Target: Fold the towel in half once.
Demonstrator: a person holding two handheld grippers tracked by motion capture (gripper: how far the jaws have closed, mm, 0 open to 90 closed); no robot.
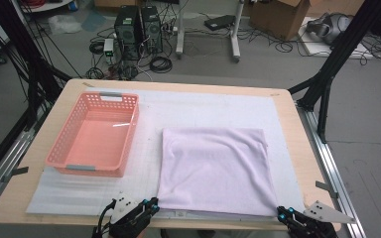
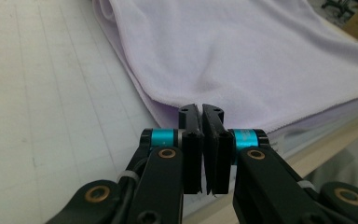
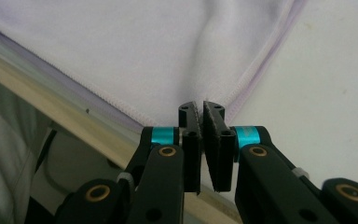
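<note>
A lilac towel [image 1: 213,163] lies spread flat on the white mat [image 1: 203,106], right of centre. My left gripper [image 1: 154,202] is at the towel's near left corner, with its jaws closed together. In the left gripper view the gripper [image 2: 201,109] pinches the towel's [image 2: 242,51] hem, and a small dimple rises from the tips. My right gripper [image 1: 282,212] is at the near right corner. In the right gripper view the gripper [image 3: 202,106] is closed on that corner, where the two hems of the towel [image 3: 121,46] meet, and a fold runs up from the pinch.
An empty pink plastic basket [image 1: 131,134] stands on the mat's left half. The wooden table [image 1: 302,148] shows bare at its right rim and near edge. Black frame posts stand at both sides. On the floor beyond are computers, cables and boxes.
</note>
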